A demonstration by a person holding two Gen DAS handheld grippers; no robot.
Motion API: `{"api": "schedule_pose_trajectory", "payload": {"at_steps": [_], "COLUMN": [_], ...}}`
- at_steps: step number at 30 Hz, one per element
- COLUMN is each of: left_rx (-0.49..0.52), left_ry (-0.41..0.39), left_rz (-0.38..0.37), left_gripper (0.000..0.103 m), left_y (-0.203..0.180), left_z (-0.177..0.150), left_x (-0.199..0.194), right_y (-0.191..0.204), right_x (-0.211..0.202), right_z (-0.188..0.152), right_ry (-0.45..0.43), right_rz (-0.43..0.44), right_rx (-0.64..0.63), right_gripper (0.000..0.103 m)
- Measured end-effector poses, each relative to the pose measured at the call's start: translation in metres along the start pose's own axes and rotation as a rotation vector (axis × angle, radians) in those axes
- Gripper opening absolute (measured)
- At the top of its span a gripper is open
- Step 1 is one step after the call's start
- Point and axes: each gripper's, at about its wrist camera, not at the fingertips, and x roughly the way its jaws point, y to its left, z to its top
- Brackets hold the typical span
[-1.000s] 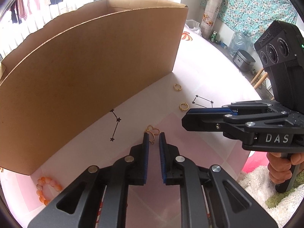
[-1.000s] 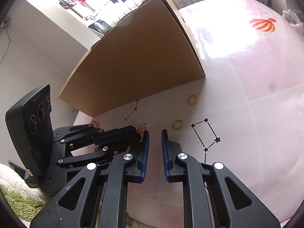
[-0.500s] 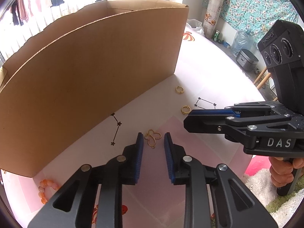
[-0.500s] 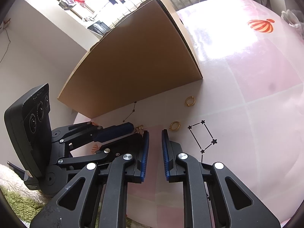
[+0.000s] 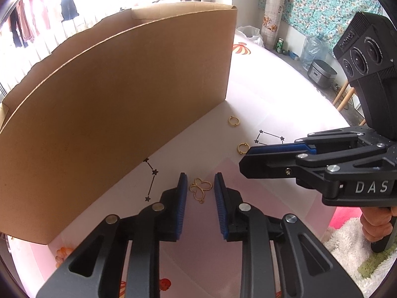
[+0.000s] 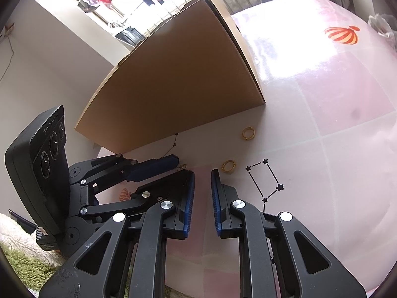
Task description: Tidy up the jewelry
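A: Left gripper (image 5: 198, 190)?
B: Jaws spread, blue pads either side of the gold butterfly charm (image 5: 200, 188), not pressing on it. Charm flat on the pink tablecloth (image 5: 260, 94), nothing pinched.

A: Right gripper (image 6: 202, 173)?
B: Narrow gap between the pads, empty. Not squeezed shut, not on anything. Tips near the closer gold ring (image 6: 228, 166), just left of it, apart from it. In the left wrist view, seen side-on from the right, held by a hand (image 5: 377, 226) at the handle, fingertips close to that same ring (image 5: 242, 147).

A: Rest of the jewelry?
B: Second gold ring (image 6: 248, 133) farther off, near the right corner of the cardboard box (image 5: 119, 99), same one at (image 5: 233, 121). Both rings flat on the cloth, apart from each other. Orange bead bracelet (image 5: 60, 254) at the near left, by the box's near corner, partly cut off by the left gripper's arm.

A: Box?
B: Upright, open top, far left of the cloth. Inside not visible, cannot tell the contents.

A: Cloth print?
B: Black star constellation lines (image 6: 266, 180) right of the right gripper, striped orange balloon (image 6: 342, 34) far right.
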Motion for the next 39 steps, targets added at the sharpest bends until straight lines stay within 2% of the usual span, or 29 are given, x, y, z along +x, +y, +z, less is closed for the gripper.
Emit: {"api": "schedule_pose_trajectory", "payload": {"at_steps": [2,4,18,19,24,26,31,39], "left_rx": [0.005,0.002,-0.003,-0.003,-0.008,-0.012,-0.019,-0.016], "left_ry": [-0.005,-0.010,-0.021,-0.021,-0.021,-0.022,-0.027,-0.026], "left_rz": [0.001,0.002,-0.011,-0.012,-0.015,-0.014,-0.016,-0.027], "left_gripper": [0.021,0.016,0.016,0.016,0.016,0.016,0.010,0.010], "left_y": [0.000,0.001,0.008,0.008,0.007,0.009,0.011,0.013], "left_z": [-0.002,-0.008,-0.011,-0.010,-0.008,-0.008,-0.009,-0.012], "left_x": [0.000,-0.001,-0.002,-0.002,-0.003,-0.003,-0.006,-0.015], "right_y": [-0.001,-0.001,0.002,0.000,0.004,0.004,0.004,0.006], "right_x": [-0.001,-0.001,-0.003,-0.005,-0.010,-0.010,-0.009,-0.005], "right_z": [0.001,0.001,0.003,0.004,0.007,0.008,0.012,0.014], "right_ry": [0.001,0.001,-0.007,-0.008,-0.038,-0.047,-0.050,-0.049], "right_rz": [0.001,0.001,-0.014,-0.018,-0.080,-0.089,-0.092,-0.096], "right_rx": [0.000,-0.002,-0.016,-0.023,-0.052,-0.052,-0.046,-0.050], "right_gripper": [0.015,0.015,0.015,0.016,0.041,0.045,0.045,0.045]}}
